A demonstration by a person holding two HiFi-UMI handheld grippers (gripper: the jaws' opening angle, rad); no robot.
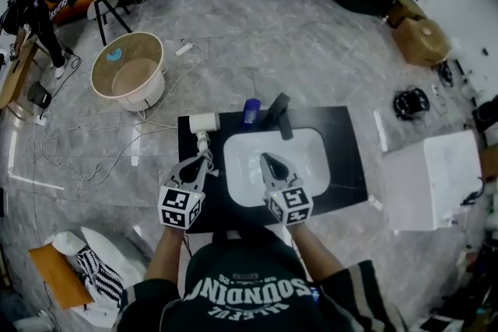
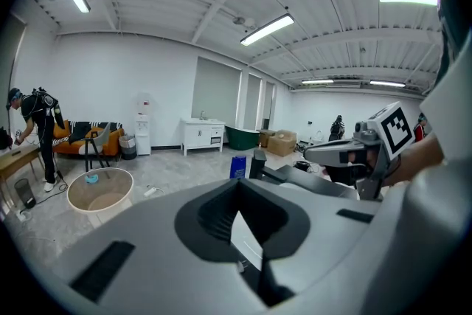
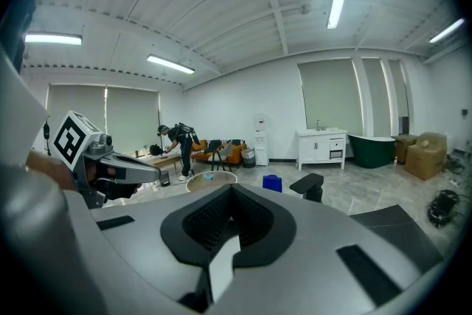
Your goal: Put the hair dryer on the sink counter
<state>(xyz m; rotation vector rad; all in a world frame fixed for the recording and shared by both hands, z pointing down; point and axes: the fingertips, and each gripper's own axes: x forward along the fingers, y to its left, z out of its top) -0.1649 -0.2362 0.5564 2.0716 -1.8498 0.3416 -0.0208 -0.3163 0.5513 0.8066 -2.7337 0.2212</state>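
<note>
A white hair dryer (image 1: 204, 123) lies at the back left of the black sink counter (image 1: 346, 159), its handle pointing toward me. My left gripper (image 1: 205, 160) hovers just in front of that handle, jaws shut with nothing between them. My right gripper (image 1: 269, 160) hangs over the white basin (image 1: 237, 167), its jaws also together and empty. In the left gripper view the left gripper (image 2: 237, 192) shows closed jaws, with the right gripper (image 2: 346, 151) off to the side. The hair dryer itself is hidden in both gripper views.
A black faucet (image 1: 280, 114) and a blue bottle (image 1: 251, 111) stand at the counter's back edge. On the floor are a round beige tub (image 1: 128, 71), a cable with a power strip (image 1: 184, 49) and a white box (image 1: 432, 179). A person (image 1: 31, 19) stands far left.
</note>
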